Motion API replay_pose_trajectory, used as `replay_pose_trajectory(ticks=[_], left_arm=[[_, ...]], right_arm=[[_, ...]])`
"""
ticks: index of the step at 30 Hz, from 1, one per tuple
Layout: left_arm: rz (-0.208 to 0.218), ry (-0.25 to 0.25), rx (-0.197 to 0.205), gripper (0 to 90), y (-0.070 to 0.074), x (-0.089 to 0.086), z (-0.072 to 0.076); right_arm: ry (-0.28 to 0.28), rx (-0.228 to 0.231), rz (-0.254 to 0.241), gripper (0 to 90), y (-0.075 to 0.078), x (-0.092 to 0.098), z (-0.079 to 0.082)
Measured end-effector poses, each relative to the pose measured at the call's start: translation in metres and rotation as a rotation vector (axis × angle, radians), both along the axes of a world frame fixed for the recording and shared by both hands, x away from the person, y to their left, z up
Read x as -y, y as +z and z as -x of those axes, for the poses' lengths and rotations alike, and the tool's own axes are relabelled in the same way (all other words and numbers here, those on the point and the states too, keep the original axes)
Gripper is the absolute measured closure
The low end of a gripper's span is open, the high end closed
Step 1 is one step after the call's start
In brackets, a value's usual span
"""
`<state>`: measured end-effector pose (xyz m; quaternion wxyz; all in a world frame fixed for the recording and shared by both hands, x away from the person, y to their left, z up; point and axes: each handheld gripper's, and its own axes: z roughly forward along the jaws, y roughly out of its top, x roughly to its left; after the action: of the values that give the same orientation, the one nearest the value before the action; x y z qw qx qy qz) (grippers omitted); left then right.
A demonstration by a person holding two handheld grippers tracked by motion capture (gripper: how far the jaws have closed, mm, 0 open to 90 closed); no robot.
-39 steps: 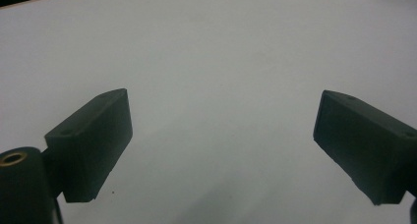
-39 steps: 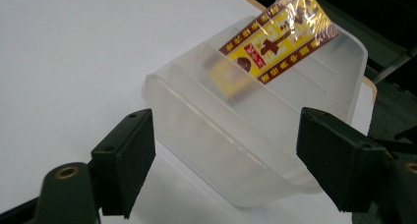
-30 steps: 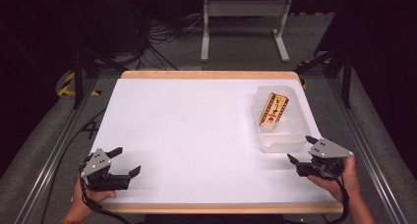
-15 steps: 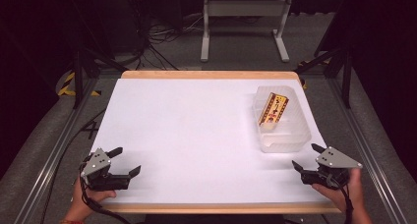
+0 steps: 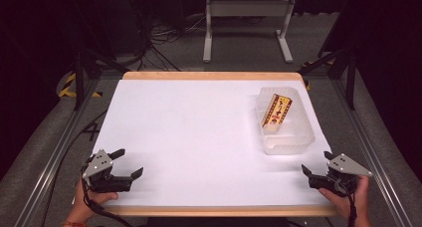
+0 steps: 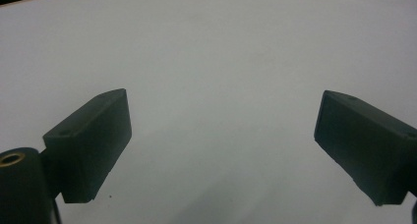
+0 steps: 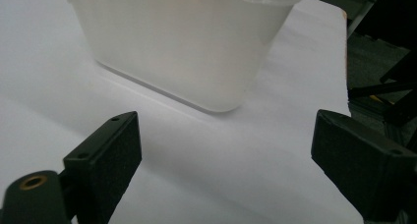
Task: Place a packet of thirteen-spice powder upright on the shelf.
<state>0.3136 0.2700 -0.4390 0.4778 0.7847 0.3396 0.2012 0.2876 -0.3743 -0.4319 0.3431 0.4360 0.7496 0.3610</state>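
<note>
A translucent plastic box (image 5: 286, 122) stands on the right part of the white table (image 5: 199, 132), with a red and yellow packet (image 5: 276, 110) leaning inside it. My right gripper (image 5: 317, 163) rests near the table's front right corner, a short way in front of the box (image 7: 187, 42). Its jaws have just been opening and stand wide apart with nothing between them. My left gripper (image 5: 127, 162) sits at the front left corner, open, its fingers (image 6: 93, 140) spread over bare white surface.
The table's wooden front edge (image 5: 209, 210) runs just below both hands. A metal frame (image 5: 249, 23) and cables (image 5: 159, 38) lie on the dark floor beyond the far edge. Black rails (image 5: 54, 152) flank the table on both sides.
My right gripper has drawn back toward the front right corner and sunk lower, away from the box, with its jaws spreading. The left gripper has stayed put.
</note>
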Motion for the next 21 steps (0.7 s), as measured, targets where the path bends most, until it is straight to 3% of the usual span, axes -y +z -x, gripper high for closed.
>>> replay_pose_trajectory(ticks=[5,21], left_arm=[[-0.005,-0.008,0.002,7.8,-0.001,0.0,0.0],[-0.016,-0.018,-0.013,7.8,-0.004,0.002,-0.003]], right_arm=[[-0.038,0.012,-0.006,8.8,-0.002,0.001,0.001],[-0.012,-0.013,0.036,8.6,-0.007,-0.011,0.001]])
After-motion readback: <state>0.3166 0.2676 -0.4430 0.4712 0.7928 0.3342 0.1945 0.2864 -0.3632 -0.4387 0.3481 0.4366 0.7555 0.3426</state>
